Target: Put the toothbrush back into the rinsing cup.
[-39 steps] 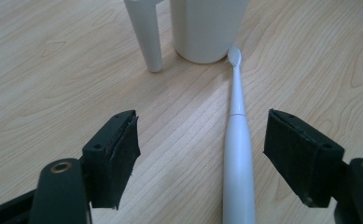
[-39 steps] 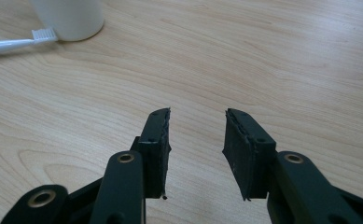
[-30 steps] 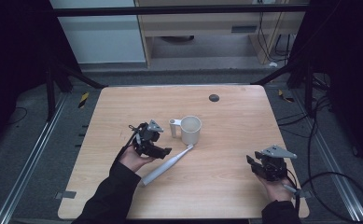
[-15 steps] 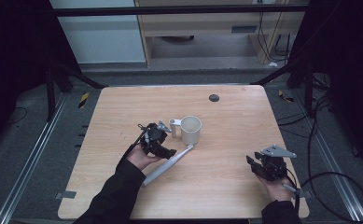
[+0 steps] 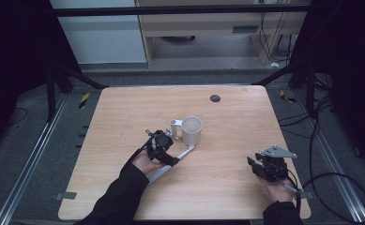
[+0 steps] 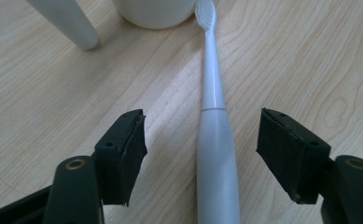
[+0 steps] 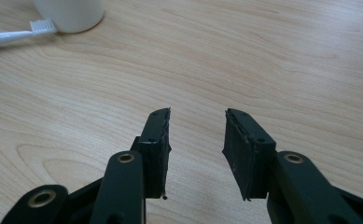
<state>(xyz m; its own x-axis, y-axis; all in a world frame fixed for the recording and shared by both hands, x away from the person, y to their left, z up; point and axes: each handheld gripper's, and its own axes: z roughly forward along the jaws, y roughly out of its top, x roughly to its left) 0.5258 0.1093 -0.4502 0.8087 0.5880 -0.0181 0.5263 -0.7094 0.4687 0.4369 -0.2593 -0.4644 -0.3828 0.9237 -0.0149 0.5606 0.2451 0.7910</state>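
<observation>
On the wooden desk (image 5: pixel 124 112) a white toothbrush (image 6: pixel 214 140) lies flat, its bristle head touching the foot of a white cup (image 5: pixel 192 130) that stands upright near the desk's middle. In the high view the handle runs from the cup toward seven o'clock. The left claw (image 6: pixel 200 149) sits low over that handle with its jaws wide, one at nine o'clock and one at three o'clock of the handle, neither pad touching it; the jaws have just been closing a little. A white tube (image 6: pixel 67 21) stands at eleven o'clock of the claw, just beside the cup. The right claw (image 7: pixel 197 149) rests at the desk's five o'clock corner, well apart from the cup, jaws narrowly parted on bare wood.
</observation>
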